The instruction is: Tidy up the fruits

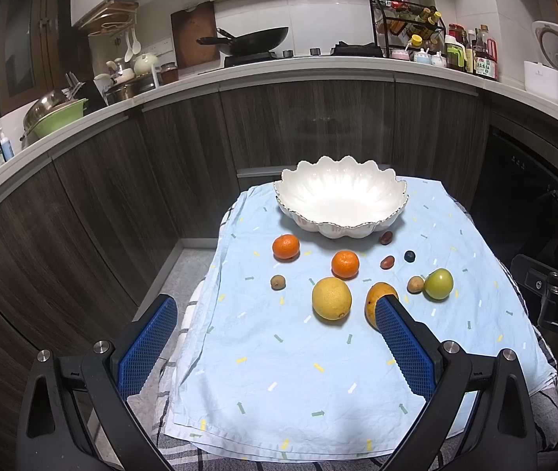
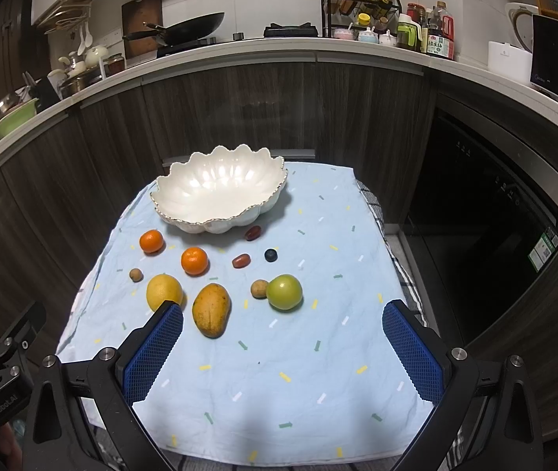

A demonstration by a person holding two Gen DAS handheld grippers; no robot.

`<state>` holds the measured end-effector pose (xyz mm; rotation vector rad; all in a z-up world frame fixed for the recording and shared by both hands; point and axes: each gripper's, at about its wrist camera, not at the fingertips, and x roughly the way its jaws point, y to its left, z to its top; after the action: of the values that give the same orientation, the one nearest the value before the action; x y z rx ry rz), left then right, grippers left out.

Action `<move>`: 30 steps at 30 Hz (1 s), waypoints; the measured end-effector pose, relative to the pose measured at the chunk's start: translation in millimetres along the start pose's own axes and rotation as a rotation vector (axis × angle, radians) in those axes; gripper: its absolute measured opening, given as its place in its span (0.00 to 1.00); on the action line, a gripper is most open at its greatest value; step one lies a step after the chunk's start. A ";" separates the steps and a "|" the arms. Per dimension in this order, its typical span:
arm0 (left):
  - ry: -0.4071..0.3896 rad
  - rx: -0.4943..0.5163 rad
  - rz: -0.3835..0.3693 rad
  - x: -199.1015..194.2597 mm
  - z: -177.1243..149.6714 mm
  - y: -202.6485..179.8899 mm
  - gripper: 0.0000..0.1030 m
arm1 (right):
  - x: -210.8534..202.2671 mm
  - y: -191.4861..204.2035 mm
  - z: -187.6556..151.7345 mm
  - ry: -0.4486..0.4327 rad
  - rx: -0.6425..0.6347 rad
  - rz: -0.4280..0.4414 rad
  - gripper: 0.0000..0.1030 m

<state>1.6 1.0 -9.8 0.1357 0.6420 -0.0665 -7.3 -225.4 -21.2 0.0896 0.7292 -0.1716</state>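
Fruits: all are laid out on the cloth, in front of the bowl; none is held.
Cloth [image 2: 318, 353]: a pale blue sheet is spread over the table.
Bowl [image 2: 220, 188]: a white scalloped dish is set at the far end, nothing seen inside.
Left gripper [image 1: 279, 337]: fingers are spread wide, raised above the near cloth, gripping nothing.
Right gripper [image 2: 282, 337]: fingers are spread wide, gripping nothing.
Mango [image 2: 211, 309]: placed just right of the lemon [image 2: 163, 290].
Green fruit [image 2: 284, 291]: touched by a small brown fruit [image 2: 259, 288].
Oranges: two [image 2: 151, 241] [image 2: 194, 260] are seen nearer the bowl.
Blueberry [image 2: 270, 254]: set apart, right of a reddish grape [image 2: 241, 260].
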 end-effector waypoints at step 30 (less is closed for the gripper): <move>0.070 0.106 -0.019 64.4 14.1 -30.9 1.00 | 62.6 -9.8 12.3 0.066 -0.011 -0.018 1.00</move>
<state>58.3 -32.9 -40.6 0.2350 0.7099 -0.1148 44.8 -244.6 -54.2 0.0782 0.7966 -0.1820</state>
